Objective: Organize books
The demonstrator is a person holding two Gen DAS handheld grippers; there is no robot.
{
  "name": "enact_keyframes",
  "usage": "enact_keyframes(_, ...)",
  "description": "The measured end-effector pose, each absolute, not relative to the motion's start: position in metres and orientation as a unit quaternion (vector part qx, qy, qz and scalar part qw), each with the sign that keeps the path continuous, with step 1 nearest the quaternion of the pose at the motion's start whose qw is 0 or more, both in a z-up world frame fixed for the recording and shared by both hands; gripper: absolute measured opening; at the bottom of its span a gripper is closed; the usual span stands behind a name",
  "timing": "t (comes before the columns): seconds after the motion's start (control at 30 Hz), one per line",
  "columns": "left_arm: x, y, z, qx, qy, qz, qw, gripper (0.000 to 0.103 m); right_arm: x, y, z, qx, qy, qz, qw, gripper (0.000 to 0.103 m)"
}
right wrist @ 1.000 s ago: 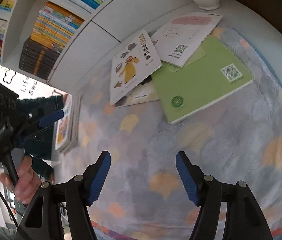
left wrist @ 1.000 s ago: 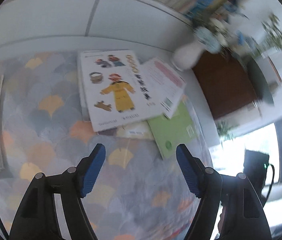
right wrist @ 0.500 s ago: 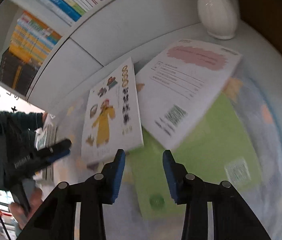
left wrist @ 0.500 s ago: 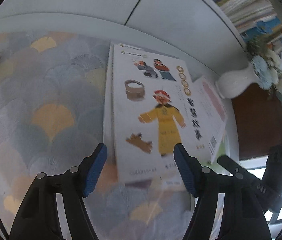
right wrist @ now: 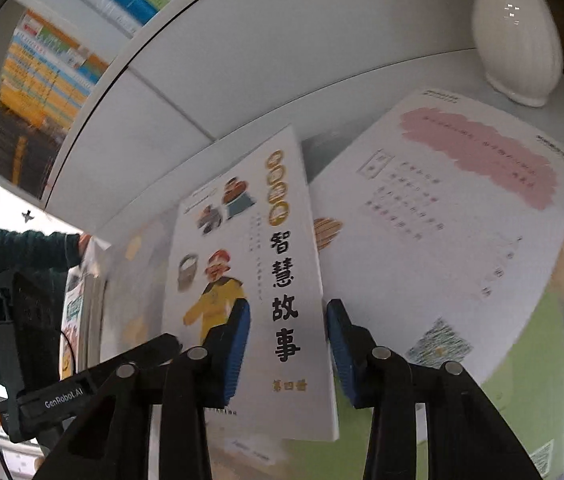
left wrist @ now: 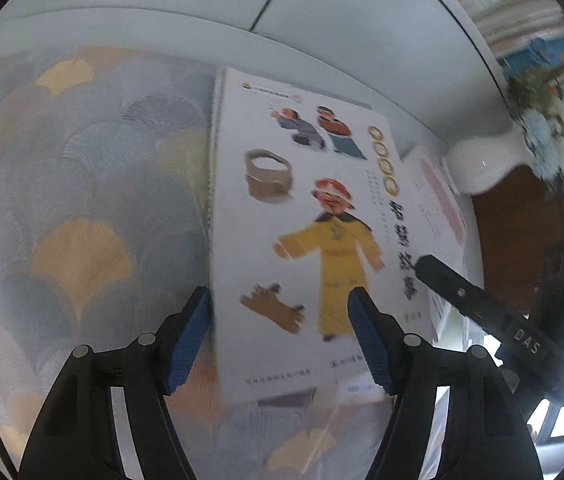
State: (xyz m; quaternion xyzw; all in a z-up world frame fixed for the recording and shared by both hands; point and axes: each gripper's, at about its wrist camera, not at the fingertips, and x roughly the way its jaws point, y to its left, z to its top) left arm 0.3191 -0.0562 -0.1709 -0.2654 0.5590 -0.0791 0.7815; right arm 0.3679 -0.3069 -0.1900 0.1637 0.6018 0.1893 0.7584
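A white picture book (left wrist: 306, 248) with a yellow-robed figure lies on top of a loose pile on the patterned cloth (left wrist: 74, 208). It also shows in the right wrist view (right wrist: 258, 280). My left gripper (left wrist: 280, 340) is open, its blue pads straddling the book's near end. My right gripper (right wrist: 288, 352) is open, narrower, its pads either side of the book's right edge. Beside it lie a white book with a pink patch (right wrist: 454, 216) and a green book (right wrist: 522, 360) beneath.
A white vase (right wrist: 516, 36) stands at the back right against the white shelf unit (right wrist: 242, 64). Shelved books (right wrist: 42, 80) fill the upper left. A second stack of books (right wrist: 82, 308) lies at the left, by the person's hand.
Both grippers have moved in close to the picture book. The left pads now straddle its near end, the right pads its right edge. The right gripper narrowed over the last second.
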Motion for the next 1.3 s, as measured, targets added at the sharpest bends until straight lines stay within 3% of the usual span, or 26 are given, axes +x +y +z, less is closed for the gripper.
enact_keyframes(0.23, 0.259, -0.061, -0.168, -0.258, 0.581, -0.092, 0.766, 0.067, 0.328, -0.308, -0.172, 0.146, 0.621, 0.217, 0.739, 0.041)
enact_keyframes(0.53, 0.147, -0.076, -0.176, -0.241, 0.618, -0.097, 0.742, 0.071, 0.194, -0.33, -0.186, 0.17, 0.675, 0.203, 0.689, 0.043)
enact_keyframes(0.9, 0.109, -0.074, -0.18, -0.289, 0.625, -0.105, 0.717, 0.071, 0.165, -0.321, -0.174, 0.128, 0.686, 0.224, 0.68, 0.044)
enact_keyframes(1.1, 0.085, -0.077, -0.177, -0.268, 0.63, -0.122, 0.719, 0.076, 0.123, -0.312, -0.175, 0.048, 0.699, 0.269, 0.661, 0.045)
enact_keyframes(1.27, 0.08, -0.079, -0.174, -0.228, 0.617, -0.108, 0.746, 0.064, 0.12, -0.321, -0.178, 0.065, 0.693, 0.263, 0.669, 0.045)
enact_keyframes(1.3, 0.081, -0.08, -0.174, -0.222, 0.613, -0.106, 0.751, 0.054, 0.119, -0.321, -0.179, 0.066, 0.689, 0.265, 0.672, 0.044)
